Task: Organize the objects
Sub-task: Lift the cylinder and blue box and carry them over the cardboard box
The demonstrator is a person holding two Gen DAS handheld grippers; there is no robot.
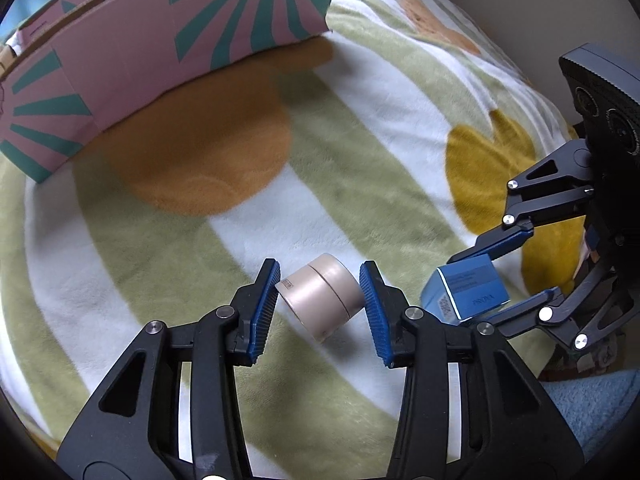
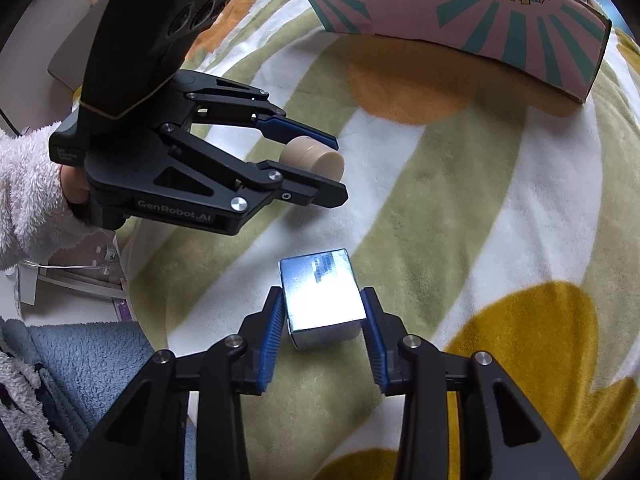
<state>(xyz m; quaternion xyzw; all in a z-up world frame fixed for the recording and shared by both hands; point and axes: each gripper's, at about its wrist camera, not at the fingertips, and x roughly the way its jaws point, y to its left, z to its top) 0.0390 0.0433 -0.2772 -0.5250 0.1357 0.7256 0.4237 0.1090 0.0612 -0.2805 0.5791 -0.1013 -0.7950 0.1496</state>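
A beige round jar (image 1: 320, 298) lies on its side between the pads of my left gripper (image 1: 320, 300), above the patterned blanket; the pads touch its two ends. It also shows in the right wrist view (image 2: 314, 156), held in the left gripper (image 2: 338, 168). A small blue box (image 2: 322, 298) sits between the pads of my right gripper (image 2: 323, 320), which close on its sides. In the left wrist view the box (image 1: 466, 292) is held in the right gripper (image 1: 504, 276).
A pink cardboard box with teal rays (image 1: 160, 60) stands at the back of the blanket (image 1: 360, 160); it also shows in the right wrist view (image 2: 480, 12). A blue fleece (image 2: 80, 352) lies at the lower left.
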